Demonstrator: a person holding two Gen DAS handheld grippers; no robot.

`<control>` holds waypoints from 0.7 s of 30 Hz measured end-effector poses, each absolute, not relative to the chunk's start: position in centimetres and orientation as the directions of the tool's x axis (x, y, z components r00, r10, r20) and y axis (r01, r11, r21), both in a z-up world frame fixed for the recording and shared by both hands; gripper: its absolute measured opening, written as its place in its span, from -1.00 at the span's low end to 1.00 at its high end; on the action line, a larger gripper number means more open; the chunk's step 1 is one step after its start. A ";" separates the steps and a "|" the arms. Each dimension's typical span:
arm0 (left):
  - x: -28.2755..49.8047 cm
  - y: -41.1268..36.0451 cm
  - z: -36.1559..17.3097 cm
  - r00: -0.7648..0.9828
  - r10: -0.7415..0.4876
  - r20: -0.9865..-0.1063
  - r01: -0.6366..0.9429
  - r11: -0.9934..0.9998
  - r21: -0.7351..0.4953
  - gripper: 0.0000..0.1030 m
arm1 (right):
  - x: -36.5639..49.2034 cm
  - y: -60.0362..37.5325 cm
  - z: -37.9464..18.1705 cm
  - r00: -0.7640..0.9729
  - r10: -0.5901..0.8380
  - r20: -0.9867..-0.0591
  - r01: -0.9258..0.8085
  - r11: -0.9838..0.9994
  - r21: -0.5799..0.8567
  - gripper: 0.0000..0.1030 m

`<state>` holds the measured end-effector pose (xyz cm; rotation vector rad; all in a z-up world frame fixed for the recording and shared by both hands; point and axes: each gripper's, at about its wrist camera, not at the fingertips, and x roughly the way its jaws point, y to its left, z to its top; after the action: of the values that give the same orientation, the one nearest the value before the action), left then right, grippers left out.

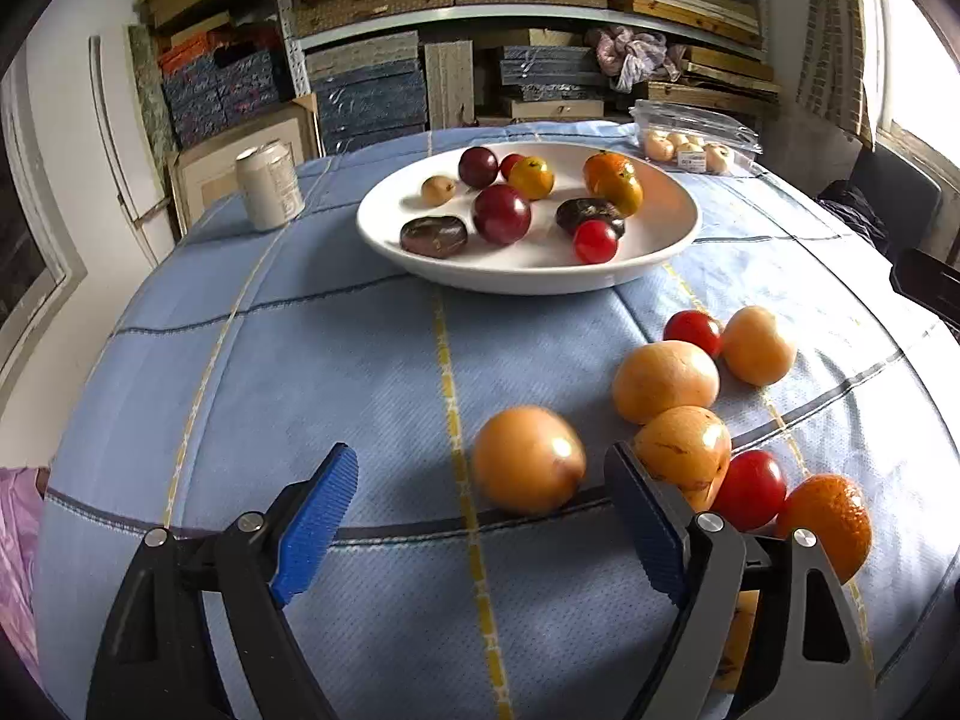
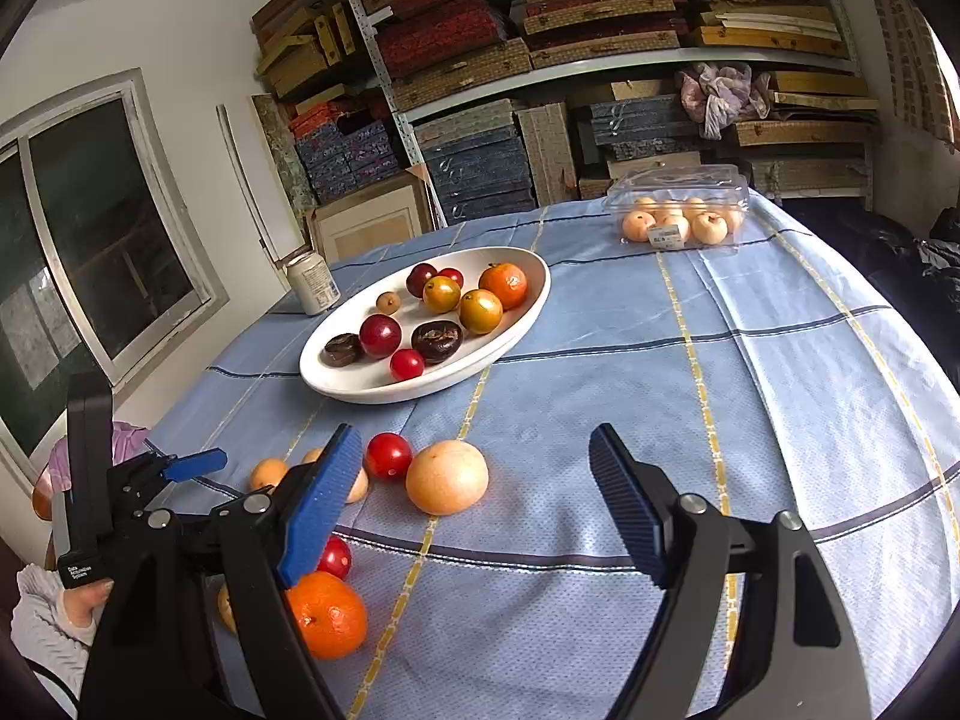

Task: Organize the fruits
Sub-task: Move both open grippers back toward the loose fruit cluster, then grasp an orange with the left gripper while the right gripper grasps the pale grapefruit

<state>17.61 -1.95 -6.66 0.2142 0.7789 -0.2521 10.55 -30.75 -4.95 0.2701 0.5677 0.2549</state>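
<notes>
While the round pale-orange fruit sits lower centre on the blue striped desk, inside my left claw but untouched, I keep both claws released; the right claw holds nothing, below the white oval plate.

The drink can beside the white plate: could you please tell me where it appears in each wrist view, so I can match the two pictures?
Left wrist view: the drink can stands upper left, left of the white plate, at the tablecloth's far edge.
Right wrist view: the can is left of centre, just beyond the plate's left end.
Shared landmark: the clear plastic fruit box at the table's far right.
</notes>
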 end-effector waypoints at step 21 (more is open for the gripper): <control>19.6 0.5 -7.5 0.654 -0.096 -0.750 0.199 0.979 0.049 -0.19 | 10.8 -28.7 -5.8 0.763 0.370 -0.530 -0.236 0.923 0.305 0.48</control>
<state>19.58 0.47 -7.53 0.1309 0.8415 -0.1678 10.79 -28.68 -5.79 0.2267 0.6217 0.3328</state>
